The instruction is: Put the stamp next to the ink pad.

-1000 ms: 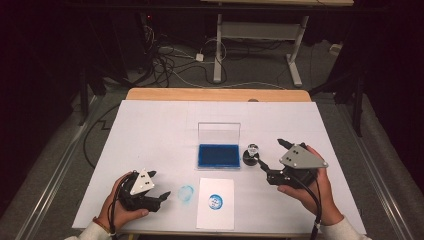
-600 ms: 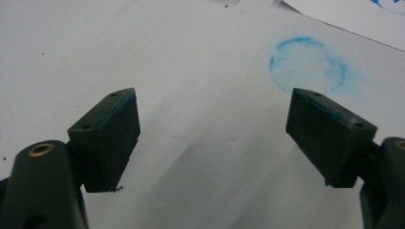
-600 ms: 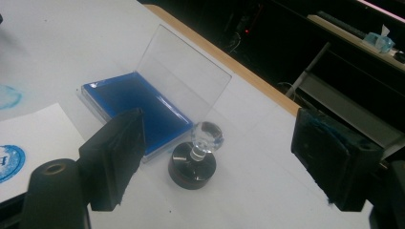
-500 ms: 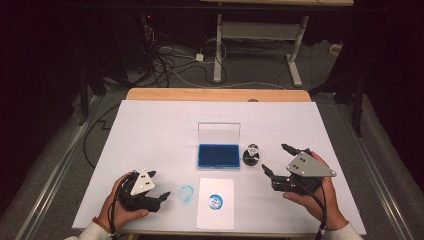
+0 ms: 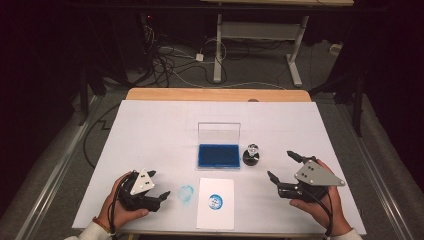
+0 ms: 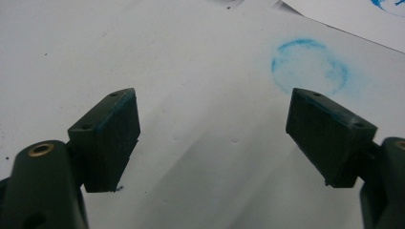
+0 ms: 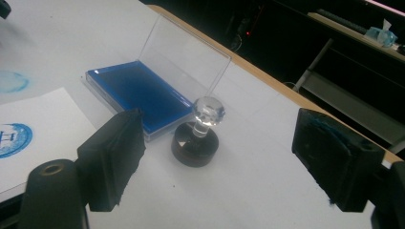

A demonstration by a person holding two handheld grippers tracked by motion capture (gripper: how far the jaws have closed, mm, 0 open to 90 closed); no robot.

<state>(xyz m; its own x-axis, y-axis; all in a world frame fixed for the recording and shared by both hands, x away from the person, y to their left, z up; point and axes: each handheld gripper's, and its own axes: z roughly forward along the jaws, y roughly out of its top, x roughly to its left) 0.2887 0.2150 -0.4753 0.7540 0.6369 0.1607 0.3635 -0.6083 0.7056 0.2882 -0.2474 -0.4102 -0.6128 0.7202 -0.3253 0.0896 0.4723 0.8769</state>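
A blue ink pad [image 5: 218, 155] [image 7: 131, 89] lies mid-table with its clear lid standing open. Just right of it stands a round stamp [image 5: 251, 155] [image 7: 197, 136] with a dark base and a clear knob. A white sheet [image 5: 215, 202] with a blue round print [image 5: 215, 202] [image 7: 10, 138] lies near the front edge. My right gripper [image 5: 284, 166] [image 7: 217, 157] is open, a little right of and in front of the stamp, its jaws pointing toward it. My left gripper [image 5: 159, 186] [image 6: 212, 136] rests open at the front left, empty, jaws stained blue.
A smudged blue ring [image 5: 186, 193] [image 6: 309, 64] marks the white table cover [image 5: 160, 130] between the left gripper and the sheet. The wooden table edge [image 5: 215, 95] runs along the back; cables and desk legs lie on the floor beyond.
My right gripper has drawn back from the stamp toward the front right and sits lower. The left gripper has stayed put.
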